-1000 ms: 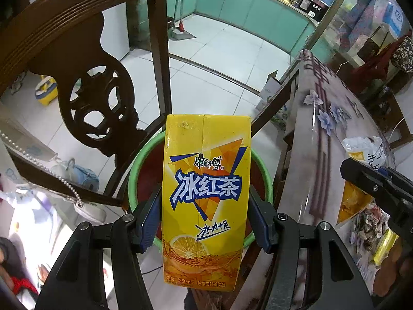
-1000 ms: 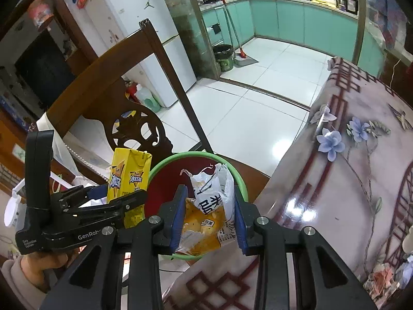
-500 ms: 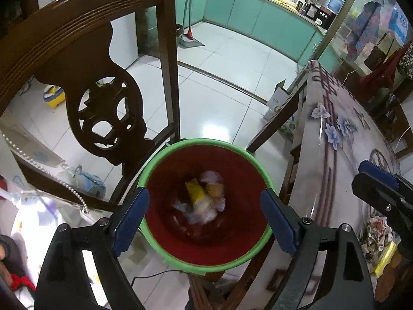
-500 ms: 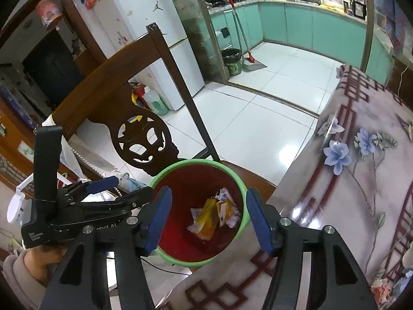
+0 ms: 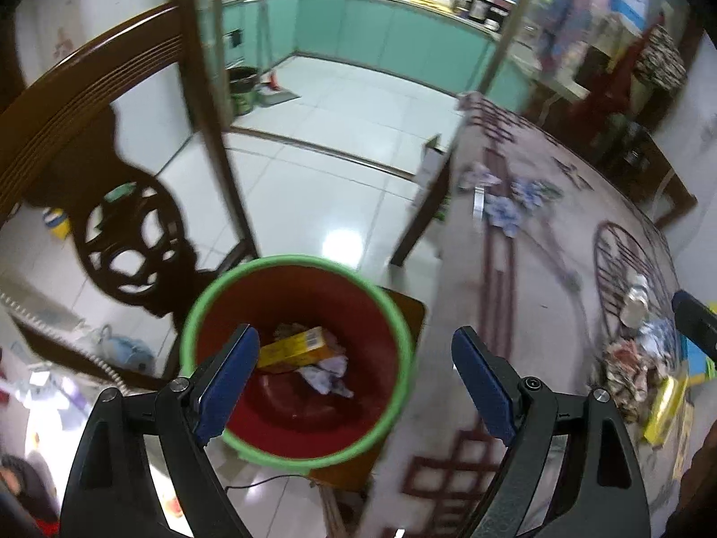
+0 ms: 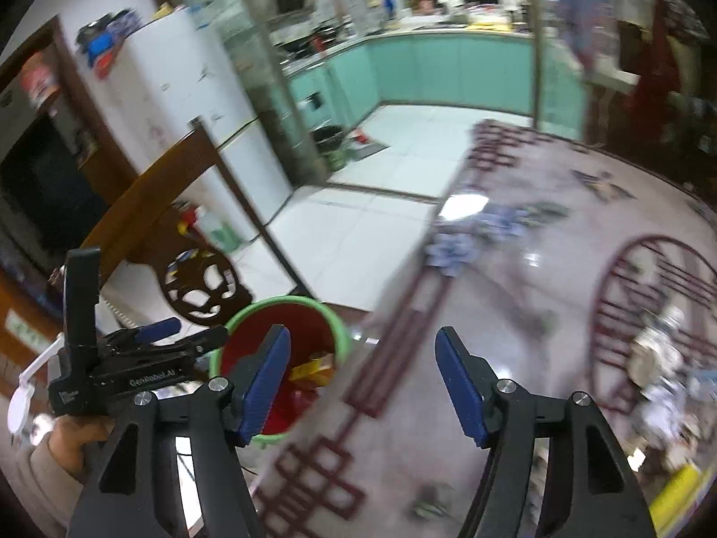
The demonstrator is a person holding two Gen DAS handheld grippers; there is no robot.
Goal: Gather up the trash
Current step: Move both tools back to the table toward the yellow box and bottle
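Fingers: we see left gripper [image 5: 356, 374] and right gripper [image 6: 360, 379] spread wide, empty.
Risk: blurred views; reaching the tabletop [image 5: 529, 278] wrapper pile [image 5: 627, 372], we may scatter it off-edge, missing the green-rimmed red plastic bin [image 5: 385, 412].

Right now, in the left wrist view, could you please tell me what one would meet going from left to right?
Carved wooden chair back → green-rimmed red bin holding the yellow carton → patterned table → pile of wrappers at the right edge.
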